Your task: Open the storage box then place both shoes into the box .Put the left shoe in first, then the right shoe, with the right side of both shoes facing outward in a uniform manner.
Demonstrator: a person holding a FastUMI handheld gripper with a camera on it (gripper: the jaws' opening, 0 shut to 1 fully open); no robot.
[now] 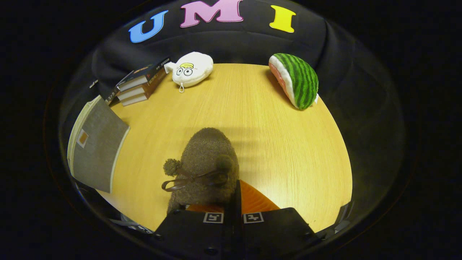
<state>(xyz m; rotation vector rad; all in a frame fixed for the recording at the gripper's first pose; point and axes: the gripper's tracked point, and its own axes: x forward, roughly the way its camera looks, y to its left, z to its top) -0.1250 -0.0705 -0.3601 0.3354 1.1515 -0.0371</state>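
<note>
Brown fuzzy shoe (207, 162) pinched at heel between pressed-together fingers of gripper (232, 213), toe pointing away, bow on top. Orange sole (254, 200) partly visible beside fingers. Beyond shoe: bare wooden table (288, 151); watermelon toy (296, 81), white plush (191, 68), books (142, 83) at far edge. Advice: keep grip firm, shoe level. Storage box, second shoe unlocated; left or right shoe undeterminable.

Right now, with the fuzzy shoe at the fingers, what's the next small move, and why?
Probably lift the shoe slightly and carry it left toward the grey box. The gripper looks shut, fingers together at the shoe's rear edge, so it seems held. The box stands left of the shoe on the table; whether it's open, I can't tell.
</note>
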